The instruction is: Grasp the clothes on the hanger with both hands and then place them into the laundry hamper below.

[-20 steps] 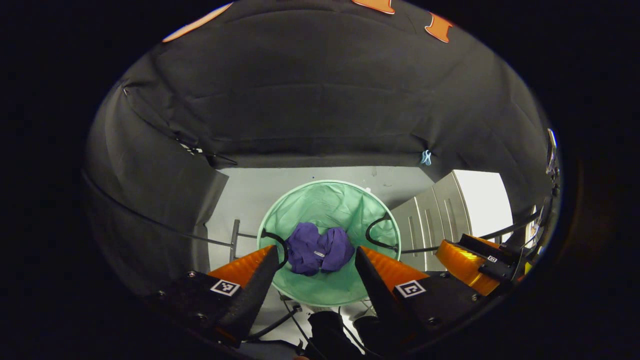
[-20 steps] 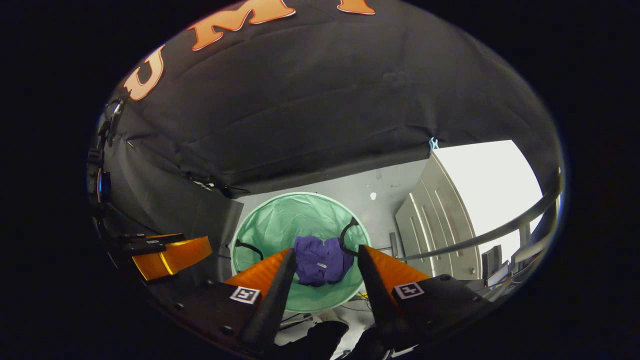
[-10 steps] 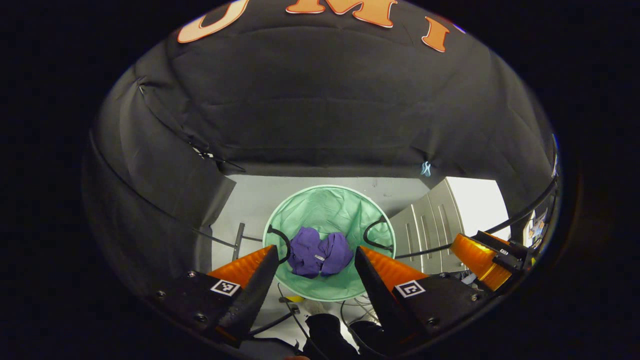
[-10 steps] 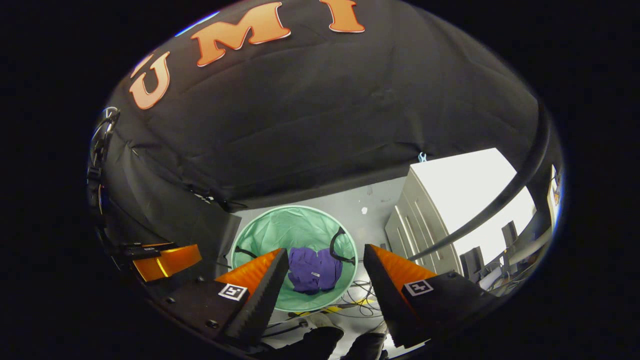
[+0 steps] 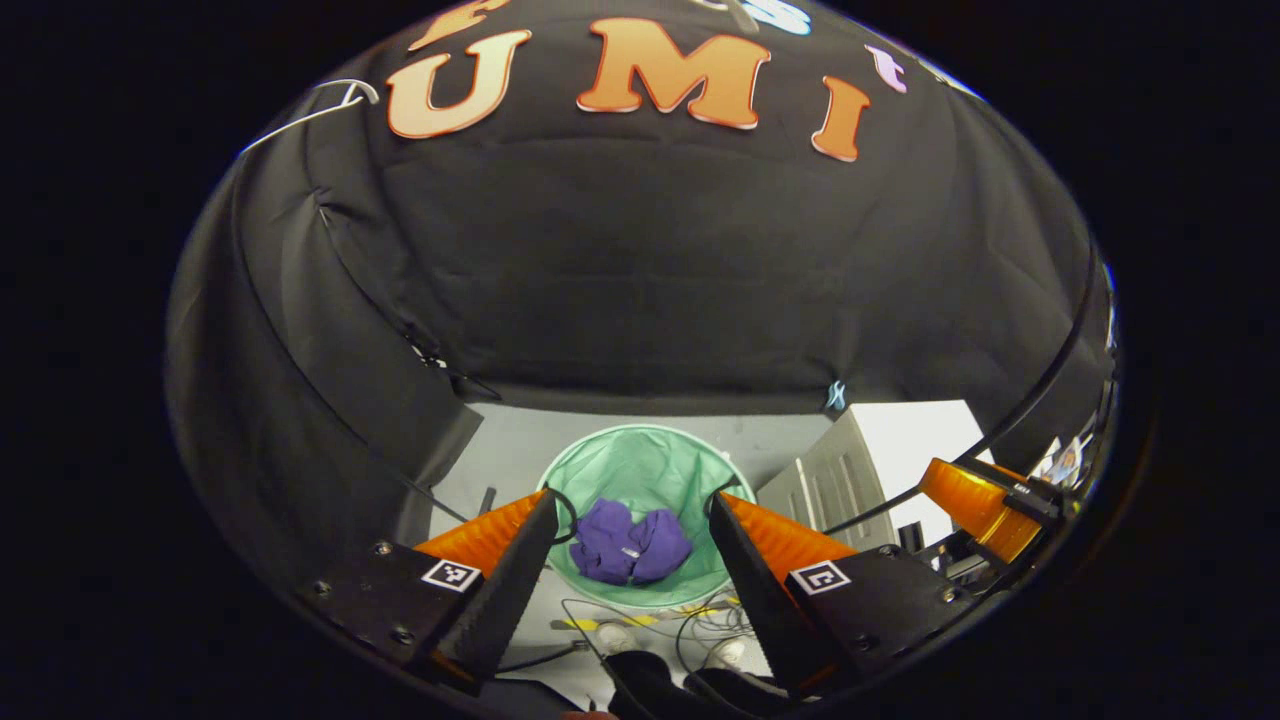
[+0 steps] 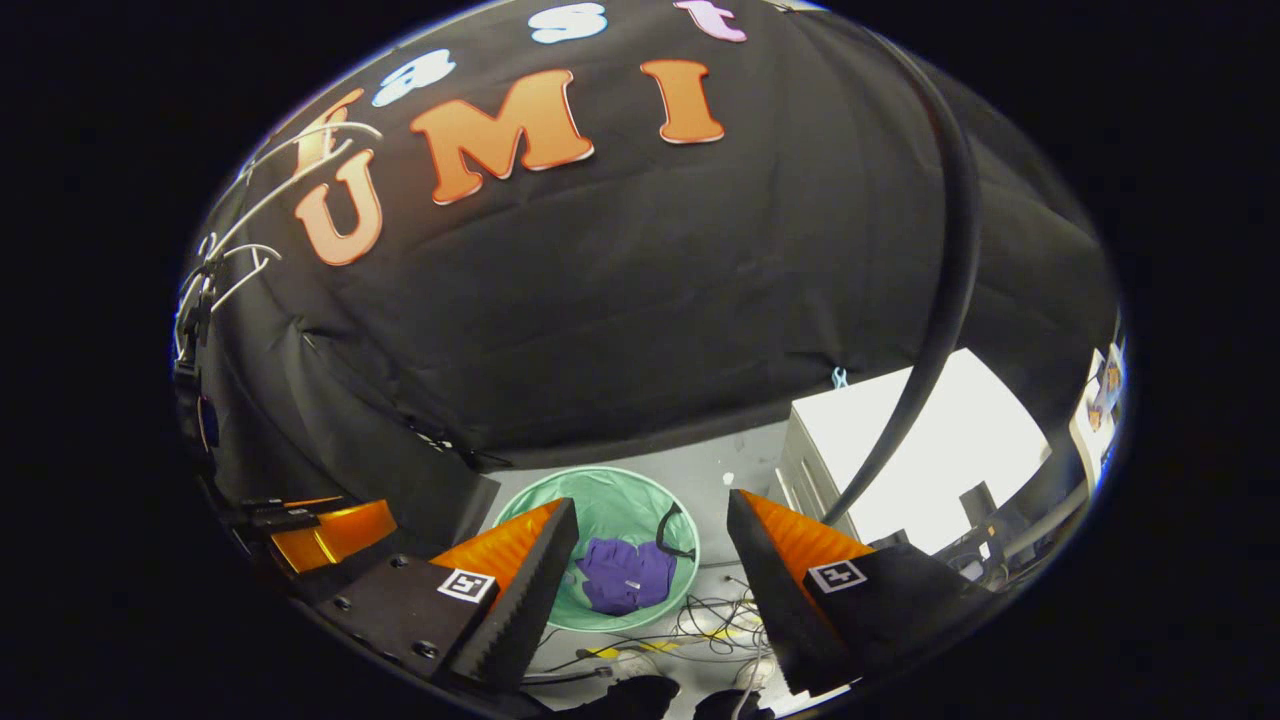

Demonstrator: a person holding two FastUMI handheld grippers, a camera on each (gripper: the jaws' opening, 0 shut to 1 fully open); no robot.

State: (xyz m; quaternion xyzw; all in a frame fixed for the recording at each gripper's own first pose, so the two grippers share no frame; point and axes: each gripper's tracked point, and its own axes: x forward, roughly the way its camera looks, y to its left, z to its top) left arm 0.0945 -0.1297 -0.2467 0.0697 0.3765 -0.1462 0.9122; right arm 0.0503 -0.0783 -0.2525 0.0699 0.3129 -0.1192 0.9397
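Purple clothes (image 5: 629, 541) lie crumpled in the bottom of the mint-green laundry hamper (image 5: 650, 463), which stands on the pale floor (image 5: 510, 452) well below both of your grippers. In the left gripper view, your left gripper (image 5: 633, 525) has its fingers spread wide apart with nothing between them, and the hamper shows through the gap. Your right gripper (image 6: 652, 525) is likewise spread wide and holds nothing in the right gripper view, the garment (image 6: 624, 586) visible between its fingers far beneath. Black loop handles (image 5: 566, 510) sit on the hamper's rim. Loose cables (image 6: 705, 620) trail across the floor on the near side of the hamper. To the right of the hamper stands a white cabinet (image 5: 850, 475). White wire hangers (image 6: 240, 255) hang at the far upper left against the black cloth wall.
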